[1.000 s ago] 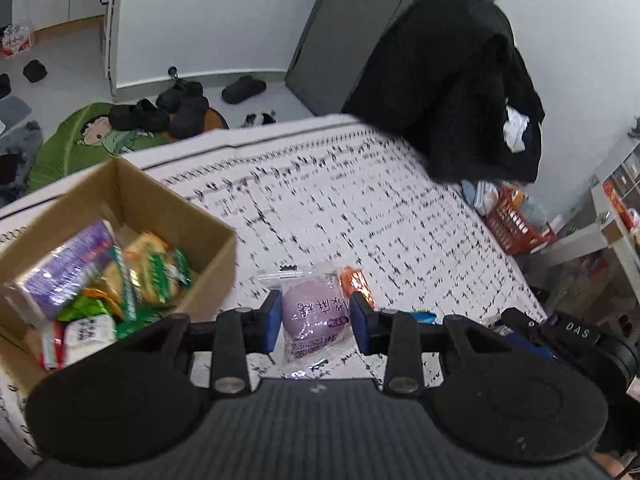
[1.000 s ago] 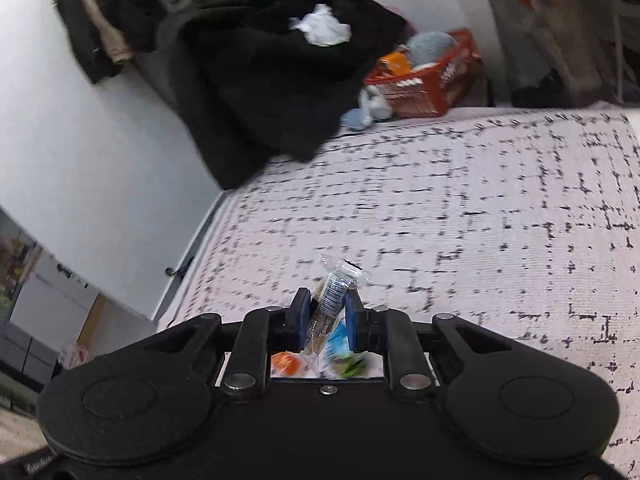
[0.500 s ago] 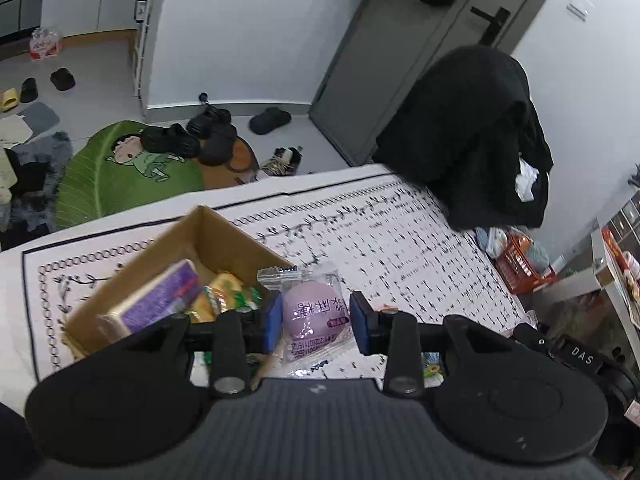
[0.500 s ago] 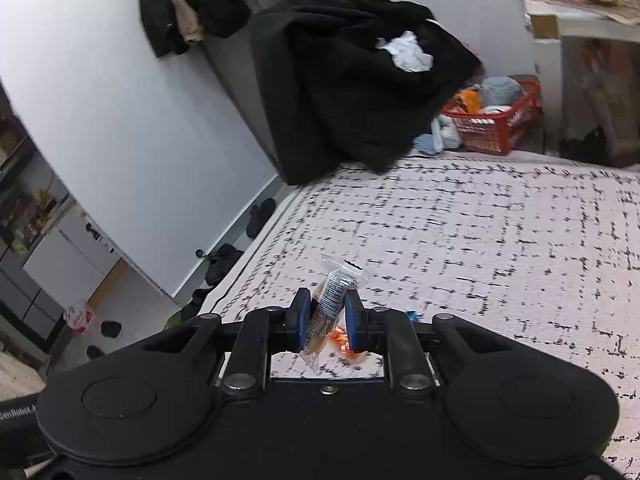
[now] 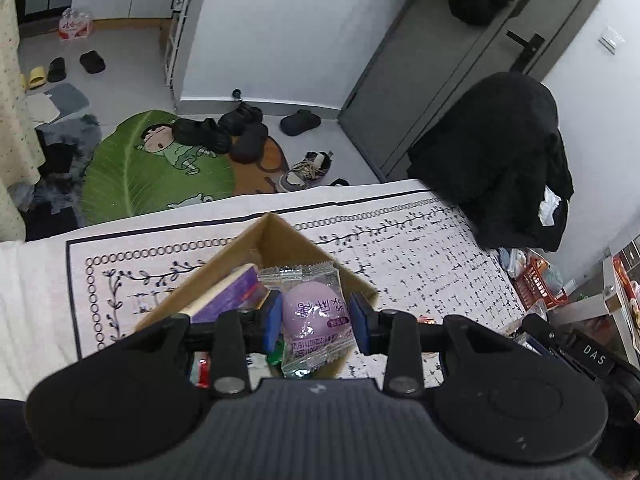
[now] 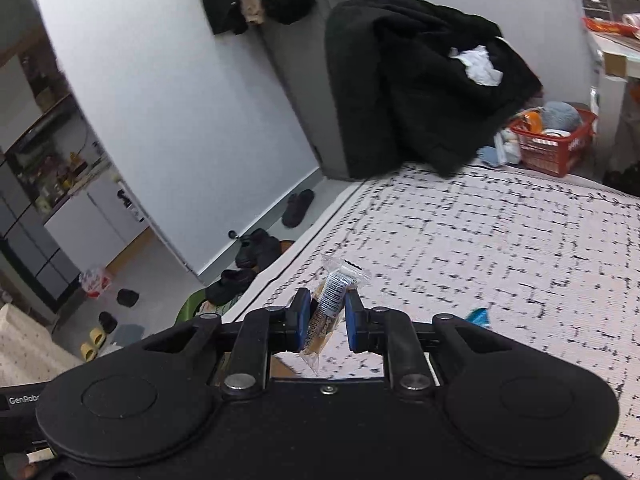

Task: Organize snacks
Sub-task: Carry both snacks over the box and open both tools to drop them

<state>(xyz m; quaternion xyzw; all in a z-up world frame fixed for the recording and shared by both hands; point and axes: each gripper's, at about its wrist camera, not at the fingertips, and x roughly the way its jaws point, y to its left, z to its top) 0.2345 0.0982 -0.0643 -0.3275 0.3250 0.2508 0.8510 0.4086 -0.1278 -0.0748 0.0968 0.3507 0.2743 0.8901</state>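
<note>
Left wrist view: left tongs [image 5: 316, 322] clamp a clear-wrapped round purple bun packet [image 5: 314, 312], blue pads [image 5: 272, 320] on both sides of the bun, printed wrapper hanging below. The packet sits directly above the open brown cardboard box [image 5: 280, 240] on the white worktop with black vine-and-dash print [image 5: 420, 248]. Inside the box: a purple rectangular snack pack [image 5: 228, 298] just left of the bun, plus bits of green and red-white wrappers under the tongs, mostly hidden. The box's far corner points away from the tongs and its opening lies straight under the held packet. Judgement: the drop calls for little more than opening the pads, maybe lowering a bit first. More loose snacks lie right of the box, too hidden to name.

Right wrist view: right tongs [image 6: 327, 325] pinch a slim clear-wrapped brown snack bar with dark printed label [image 6: 330, 308], narrow gap, long axis roughly upright and tilted right at the top, crimped end above the pads. Only a sliver of brown cardboard shows below the tongs; probably the box's edge, cannot confirm. A blue-wrapped snack [image 6: 478, 317] lies on the worktop right of the tongs.

Judgement: the left tongs are nearer the box and should release first; the right then follows, bar going in end-down.
</note>
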